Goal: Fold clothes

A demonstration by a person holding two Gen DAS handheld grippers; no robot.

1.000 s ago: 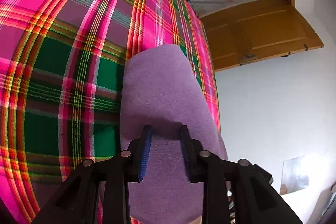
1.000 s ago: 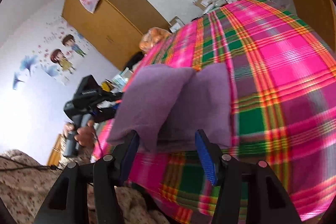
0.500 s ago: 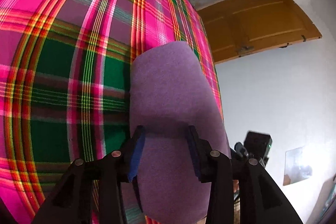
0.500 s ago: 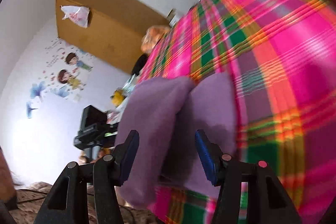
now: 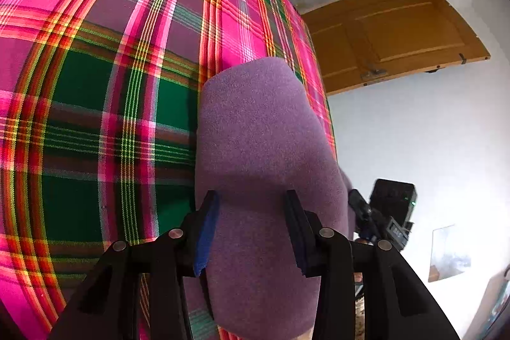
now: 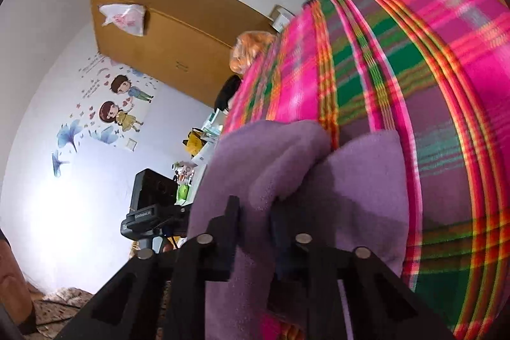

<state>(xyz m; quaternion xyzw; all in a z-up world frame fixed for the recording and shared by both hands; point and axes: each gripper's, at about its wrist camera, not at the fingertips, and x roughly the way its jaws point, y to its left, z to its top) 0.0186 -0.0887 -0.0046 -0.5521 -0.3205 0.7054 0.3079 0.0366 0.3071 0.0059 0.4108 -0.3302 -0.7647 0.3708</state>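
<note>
Left wrist view. Left gripper (image 5: 251,231) points down over a purple fleece garment (image 5: 261,148) lying on a plaid bedspread (image 5: 95,117), pink, green and red. Jaws stand parted, blue pads (image 5: 204,239) facing each other; the fleece passes under and between them. The pads seem clear of the cloth on both sides, so no pinch here. The garment runs from below the fingers forward, ending in a rounded fold ahead of the tips. Off to the right of the fingers, past the garment's edge, the other handheld unit shows as a black box with a small green light, the right gripper (image 5: 382,212); its jaws cannot be read from here. Beyond it, a white wall; ahead and right, a wooden door (image 5: 398,37).

Right wrist view. Right gripper (image 6: 255,222) is closing, with a raised fold of the purple fleece garment (image 6: 350,196) bunched between the fingers; cloth bulges up ahead of the tips and the pads press into it. The rest of the garment spreads to the right onto the plaid bedspread (image 6: 430,69), which is blurred. Left of the fingers, the left gripper (image 6: 153,206) appears as a black block. Further left, wall stickers (image 6: 118,104) of two cartoon children; above them a wooden wardrobe (image 6: 165,47).
</note>
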